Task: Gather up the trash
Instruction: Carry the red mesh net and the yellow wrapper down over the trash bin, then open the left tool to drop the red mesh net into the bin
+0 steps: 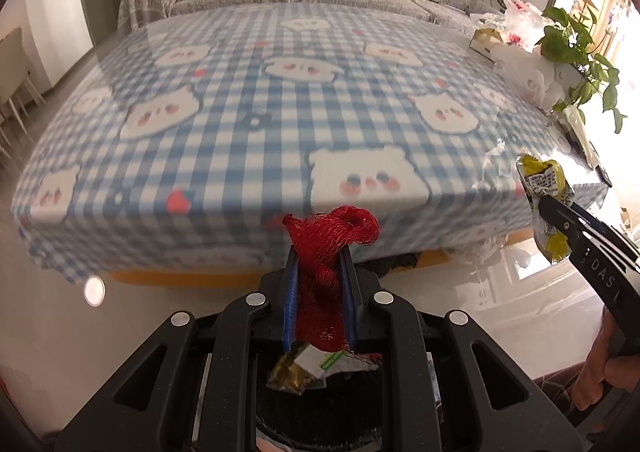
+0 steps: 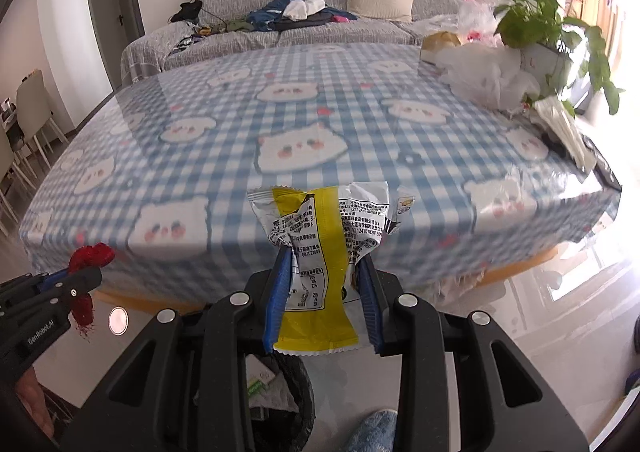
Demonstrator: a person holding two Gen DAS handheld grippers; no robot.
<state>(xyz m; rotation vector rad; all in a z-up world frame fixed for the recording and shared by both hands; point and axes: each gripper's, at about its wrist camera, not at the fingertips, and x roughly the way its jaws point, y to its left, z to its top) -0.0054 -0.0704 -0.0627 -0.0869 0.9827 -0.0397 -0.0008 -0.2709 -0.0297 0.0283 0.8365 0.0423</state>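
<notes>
My left gripper (image 1: 319,252) is shut on a red mesh net bag (image 1: 332,236), held in front of the table edge above a black trash bin (image 1: 320,404) with wrappers inside. My right gripper (image 2: 324,258) is shut on a crumpled yellow and white snack wrapper (image 2: 320,236), held above the same bin (image 2: 288,404). The right gripper (image 1: 548,208) and its wrapper (image 1: 540,180) show at the right of the left wrist view. The left gripper (image 2: 80,272) with the net bag (image 2: 90,258) shows at the left of the right wrist view.
A table with a blue checked bear tablecloth (image 1: 260,112) lies ahead. White plastic bags (image 2: 480,72) and a potted plant (image 2: 532,20) stand at its right side. A grey sofa (image 2: 300,32) with clothes is behind. Chairs (image 2: 28,120) stand at the left.
</notes>
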